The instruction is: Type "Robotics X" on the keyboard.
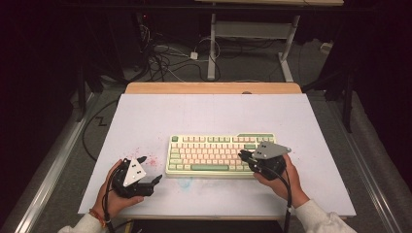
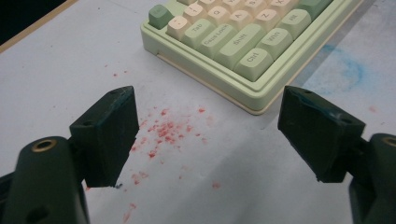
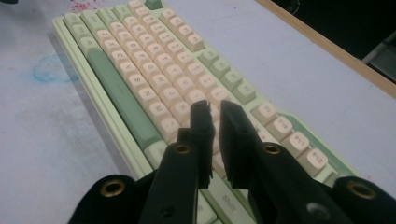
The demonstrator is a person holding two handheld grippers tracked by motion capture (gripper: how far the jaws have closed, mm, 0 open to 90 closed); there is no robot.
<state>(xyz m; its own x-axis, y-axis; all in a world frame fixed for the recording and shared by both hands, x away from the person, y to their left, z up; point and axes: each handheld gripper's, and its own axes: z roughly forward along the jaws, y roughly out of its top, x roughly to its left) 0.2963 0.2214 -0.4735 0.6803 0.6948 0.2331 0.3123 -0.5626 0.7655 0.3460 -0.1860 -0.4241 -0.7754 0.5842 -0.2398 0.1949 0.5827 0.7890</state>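
Hovering over the right end of the keyboard (image 1: 221, 155), just right of centre in the high view, the right gripper (image 1: 241, 155) has its jaws nearly together with a thin gap and nothing between them; in the right gripper view they sit above the lower-middle keys. At the lower left of the high view, the left gripper (image 1: 149, 171) stands wide open and empty over red specks (image 2: 166, 128) on the white tabletop (image 1: 204, 114), near the keyboard's left corner.

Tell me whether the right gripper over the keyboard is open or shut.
Shut, or very nearly. In its own view the right gripper has its two black jaws almost together, a thin gap between them, holding nothing, above the keyboard.
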